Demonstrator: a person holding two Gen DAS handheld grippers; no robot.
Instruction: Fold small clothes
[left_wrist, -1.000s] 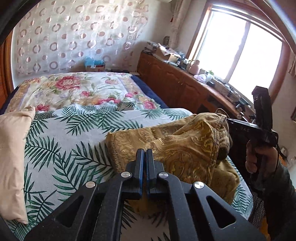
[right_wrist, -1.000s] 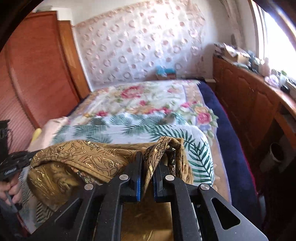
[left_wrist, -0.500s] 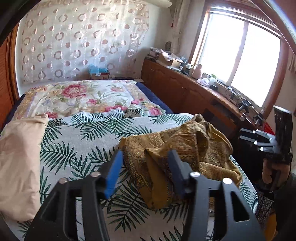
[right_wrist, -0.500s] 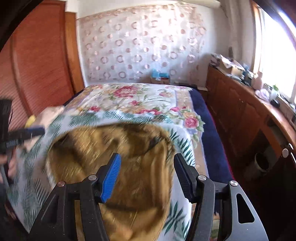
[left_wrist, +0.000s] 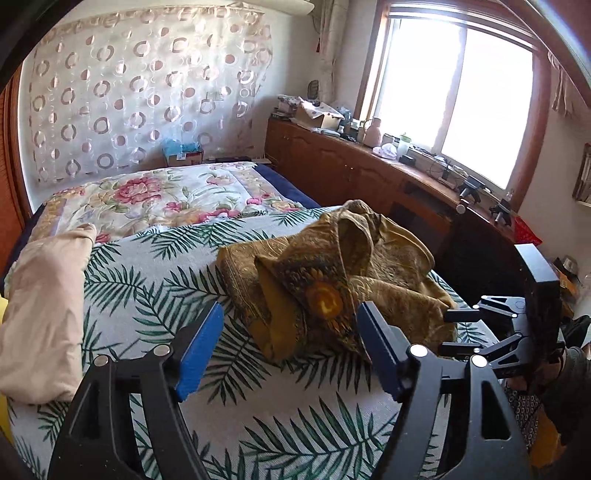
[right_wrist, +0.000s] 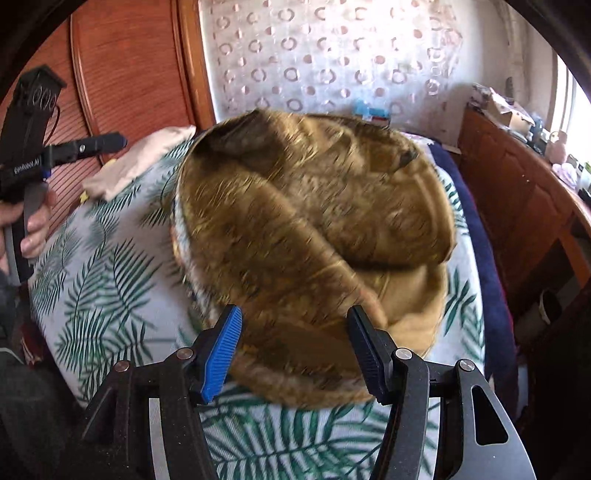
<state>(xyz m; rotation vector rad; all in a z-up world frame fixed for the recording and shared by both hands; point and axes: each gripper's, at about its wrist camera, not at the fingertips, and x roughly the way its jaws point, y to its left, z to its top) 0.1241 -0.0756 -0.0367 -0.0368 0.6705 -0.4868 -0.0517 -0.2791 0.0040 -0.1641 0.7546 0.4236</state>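
A small golden-brown patterned garment (left_wrist: 332, 273) lies crumpled in a loose heap on the palm-leaf sheet (left_wrist: 155, 295) of the bed. My left gripper (left_wrist: 290, 332) is open and empty, just short of the heap's near edge. My right gripper (right_wrist: 293, 332) is open and empty above the same garment (right_wrist: 314, 229), which looks motion-blurred in the right wrist view. The right gripper also shows at the right edge of the left wrist view (left_wrist: 458, 330), and the left gripper at the upper left of the right wrist view (right_wrist: 110, 142).
A beige folded cloth (left_wrist: 44, 306) lies at the left of the bed. A floral quilt (left_wrist: 159, 195) covers the far half. A wooden cabinet (left_wrist: 354, 173) with clutter runs along the right under the window. A wooden wardrobe (right_wrist: 125, 85) stands at the left.
Both grippers were shut on the garment and held it up; they opened, let it drop onto the bed in a heap, and drew back.
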